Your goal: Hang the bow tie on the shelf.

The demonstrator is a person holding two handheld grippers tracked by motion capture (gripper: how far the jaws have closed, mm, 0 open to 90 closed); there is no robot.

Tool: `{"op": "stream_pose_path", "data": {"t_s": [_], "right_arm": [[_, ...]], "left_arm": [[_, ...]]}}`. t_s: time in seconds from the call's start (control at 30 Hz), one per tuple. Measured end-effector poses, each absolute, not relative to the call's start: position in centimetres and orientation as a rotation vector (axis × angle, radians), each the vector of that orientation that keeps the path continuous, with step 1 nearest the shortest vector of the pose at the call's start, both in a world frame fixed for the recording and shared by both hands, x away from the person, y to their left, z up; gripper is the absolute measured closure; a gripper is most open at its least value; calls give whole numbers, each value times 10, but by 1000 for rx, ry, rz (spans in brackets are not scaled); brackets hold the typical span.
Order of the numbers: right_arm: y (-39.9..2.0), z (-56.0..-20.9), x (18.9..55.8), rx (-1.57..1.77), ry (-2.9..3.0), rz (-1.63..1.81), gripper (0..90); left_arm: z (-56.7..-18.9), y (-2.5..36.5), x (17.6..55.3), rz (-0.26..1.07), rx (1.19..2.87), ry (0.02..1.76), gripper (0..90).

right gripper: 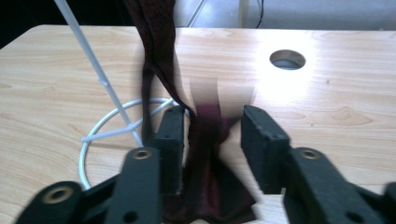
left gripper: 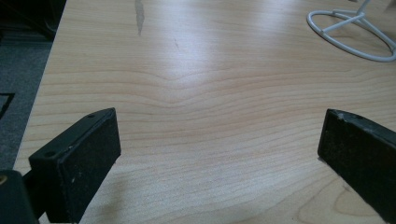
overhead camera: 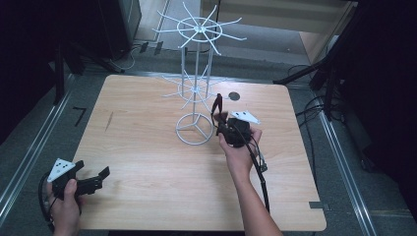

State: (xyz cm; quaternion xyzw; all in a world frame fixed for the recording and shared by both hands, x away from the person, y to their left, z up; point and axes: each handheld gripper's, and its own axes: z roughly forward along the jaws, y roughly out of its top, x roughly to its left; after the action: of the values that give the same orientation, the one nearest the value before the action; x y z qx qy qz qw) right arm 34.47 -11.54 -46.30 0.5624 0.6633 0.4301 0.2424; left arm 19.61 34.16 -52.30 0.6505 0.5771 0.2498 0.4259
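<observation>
Wire rack (overhead camera: 195, 93) on wooden table (overhead camera: 147, 162)

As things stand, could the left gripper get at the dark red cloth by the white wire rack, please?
Probably not from where it is. The left gripper sits open at the table's near left corner, well apart from the dark red cloth, which hangs between the right gripper's jaws beside the white wire rack.

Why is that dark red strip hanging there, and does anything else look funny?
The dark red strip hangs from the white wire rack down between the right gripper's parted jaws, bunched on the table. Otherwise nothing looks spilled or broken.
</observation>
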Motion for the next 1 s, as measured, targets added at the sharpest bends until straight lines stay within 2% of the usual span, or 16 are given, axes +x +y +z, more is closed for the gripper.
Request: {"op": "stream_pose_path", "data": {"t_s": [0.2,0.23,0.3,0.33,0.6,1.0], "right_arm": [[-118,-467,345,1529,1845,1180,471],[-121,-467,344,1519,1851,1182,418],[-122,-466,343,1517,1856,1184,395],[-125,-466,340,1502,1871,1185,337],[-139,-468,329,1465,1886,1176,223],[-166,-479,312,1478,1873,1182,171]], "left_arm": [[-523,342,196,624,1626,1443,0],[-523,342,196,624,1627,1442,0],[-523,342,196,624,1627,1442,0],[-523,342,196,626,1626,1442,0],[-523,341,196,628,1629,1442,0],[-523,341,196,630,1632,1442,0]]}}
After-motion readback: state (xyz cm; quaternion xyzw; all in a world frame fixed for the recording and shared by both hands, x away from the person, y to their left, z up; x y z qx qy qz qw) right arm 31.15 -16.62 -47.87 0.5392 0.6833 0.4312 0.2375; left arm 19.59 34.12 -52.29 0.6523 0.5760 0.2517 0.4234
